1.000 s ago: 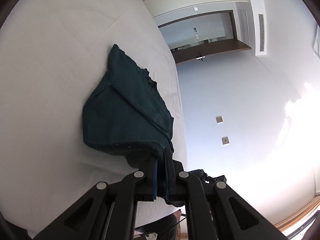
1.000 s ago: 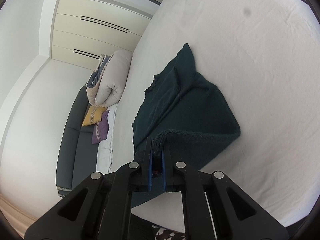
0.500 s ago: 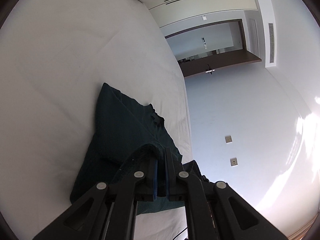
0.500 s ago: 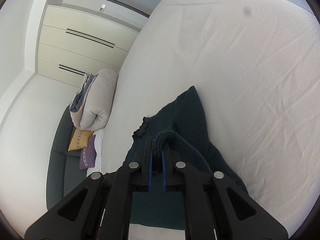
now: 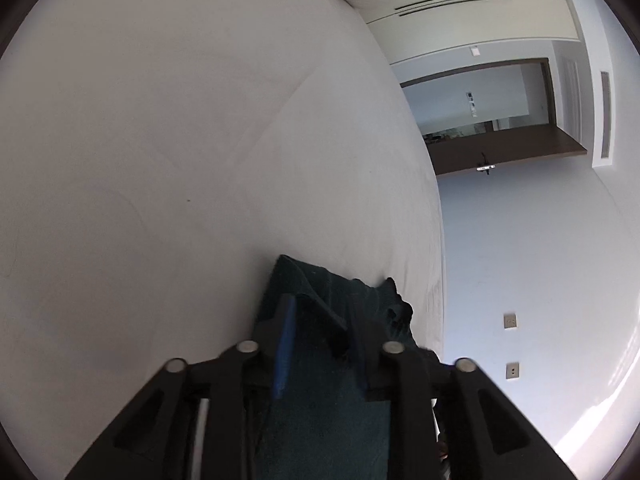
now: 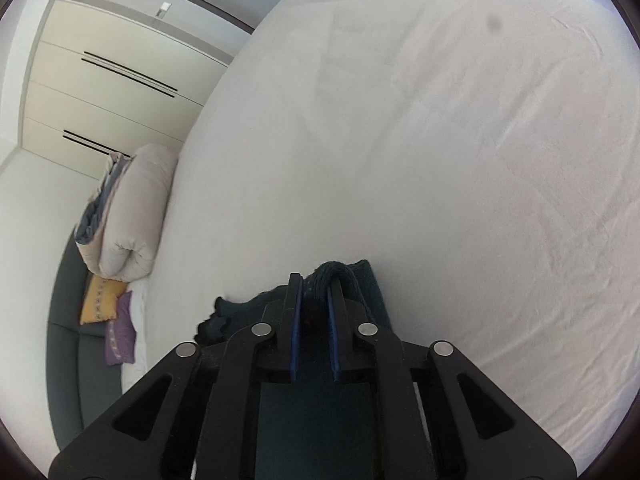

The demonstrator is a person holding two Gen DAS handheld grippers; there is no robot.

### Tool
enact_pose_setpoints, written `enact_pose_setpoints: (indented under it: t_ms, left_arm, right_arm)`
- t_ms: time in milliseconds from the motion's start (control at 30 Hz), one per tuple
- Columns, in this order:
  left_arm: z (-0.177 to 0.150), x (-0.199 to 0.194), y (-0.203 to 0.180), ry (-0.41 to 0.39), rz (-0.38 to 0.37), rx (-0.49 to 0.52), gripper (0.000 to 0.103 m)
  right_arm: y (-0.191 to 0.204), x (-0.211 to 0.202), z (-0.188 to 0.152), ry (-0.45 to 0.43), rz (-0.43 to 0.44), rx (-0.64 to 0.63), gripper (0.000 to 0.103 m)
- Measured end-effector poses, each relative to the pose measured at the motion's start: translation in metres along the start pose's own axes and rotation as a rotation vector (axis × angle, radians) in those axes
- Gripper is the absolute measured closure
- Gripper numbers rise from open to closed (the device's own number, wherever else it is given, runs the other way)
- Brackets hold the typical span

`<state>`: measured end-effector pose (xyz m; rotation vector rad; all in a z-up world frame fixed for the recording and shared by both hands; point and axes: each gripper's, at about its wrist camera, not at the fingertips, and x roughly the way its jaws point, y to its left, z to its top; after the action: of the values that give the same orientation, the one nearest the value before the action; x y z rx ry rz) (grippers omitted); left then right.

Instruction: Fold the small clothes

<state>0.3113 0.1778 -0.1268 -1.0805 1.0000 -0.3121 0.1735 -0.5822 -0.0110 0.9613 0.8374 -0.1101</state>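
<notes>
Left jaws: left gripper opening; dark green garment lies between the spread jaws, pads no longer pressing it.
Right jaws: right gripper just starting to part; a rolled edge of the garment sits in the narrow gap, pads look barely clear of it.
Garment place: on the white bed, near the bed's edge, mostly hidden under both grippers.
Done: carried edge looks laid over the rest of the cloth, so one fold seems made, judging by the doubled layers.
Left: full release, pull clear, check the edges line up; maybe a further fold, can't tell the final shape from here.
Pose: both grippers low over the bed, pointing forward and downward, close to the cloth.
Background: rolled duvet and cushions on a grey sofa beside the bed.
</notes>
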Motion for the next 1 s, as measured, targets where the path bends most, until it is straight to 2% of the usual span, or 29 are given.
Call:
enact_pose_setpoints:
  t_ms: [67,100,133,267,400,533,667,767,867,1000]
  left_arm:
    - [-0.003,-0.006,0.009,-0.022,-0.018,-0.032,0.039]
    - [-0.007,-0.01,0.009,-0.028,-0.007,-0.011,0.039]
    - [-0.012,-0.013,0.009,-0.023,0.003,0.011,0.039]
    - [-0.046,-0.026,0.004,0.013,0.032,0.114,0.039]
    - [-0.08,-0.033,-0.005,0.02,0.122,0.271,0.039]
    - [-0.105,-0.03,0.008,0.053,0.141,0.306,0.039]
    - [-0.124,-0.04,0.012,0.031,0.158,0.351,0.045]
    - [-0.133,-0.049,0.012,0.021,0.184,0.399,0.062]
    - [-0.139,-0.053,0.012,0.022,0.204,0.422,0.076]
    - [-0.14,-0.058,0.012,0.0,0.209,0.411,0.087]
  right_arm:
    - [0.0,0.001,0.001,-0.04,-0.017,-0.014,0.057]
    - [-0.002,-0.001,0.0,-0.065,-0.015,-0.008,0.037]
    - [-0.005,-0.004,0.0,-0.093,-0.011,0.0,0.033]
    - [-0.006,-0.014,-0.006,-0.084,-0.028,-0.058,0.033]
    - [-0.003,-0.031,-0.027,-0.076,-0.083,-0.173,0.033]
    - [-0.005,-0.046,-0.061,-0.038,-0.138,-0.297,0.033]
    - [-0.008,-0.049,-0.091,-0.013,-0.208,-0.395,0.035]
    - [-0.023,-0.066,-0.117,0.009,-0.21,-0.414,0.051]
    - [-0.024,-0.067,-0.128,0.021,-0.233,-0.442,0.068]
    - [-0.024,-0.074,-0.134,0.006,-0.245,-0.458,0.076]
